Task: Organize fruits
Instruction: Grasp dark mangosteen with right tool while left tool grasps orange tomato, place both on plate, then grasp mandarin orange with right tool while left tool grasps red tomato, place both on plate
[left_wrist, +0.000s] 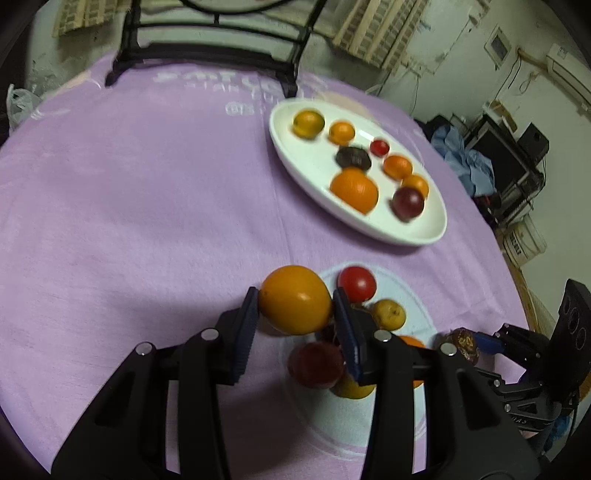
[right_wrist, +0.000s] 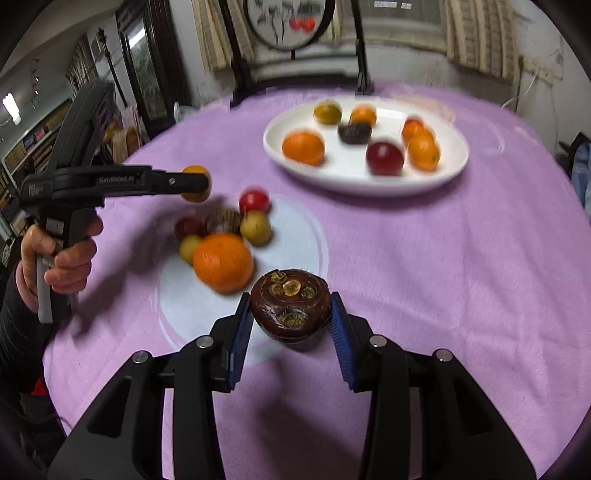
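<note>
A purple cloth (right_wrist: 424, 266) is covering the round table in a cluttered room. The left gripper (left_wrist: 295, 306) is clamping a glossy orange (left_wrist: 295, 299) above the loose fruit, while the right gripper (right_wrist: 291, 310) is squeezing a dark brown mangosteen (right_wrist: 290, 304) near the white plate (right_wrist: 354, 181).

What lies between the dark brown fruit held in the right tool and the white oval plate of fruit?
In the right wrist view, only bare purple tablecloth lies between the dark brown fruit and the white oval plate.
</note>
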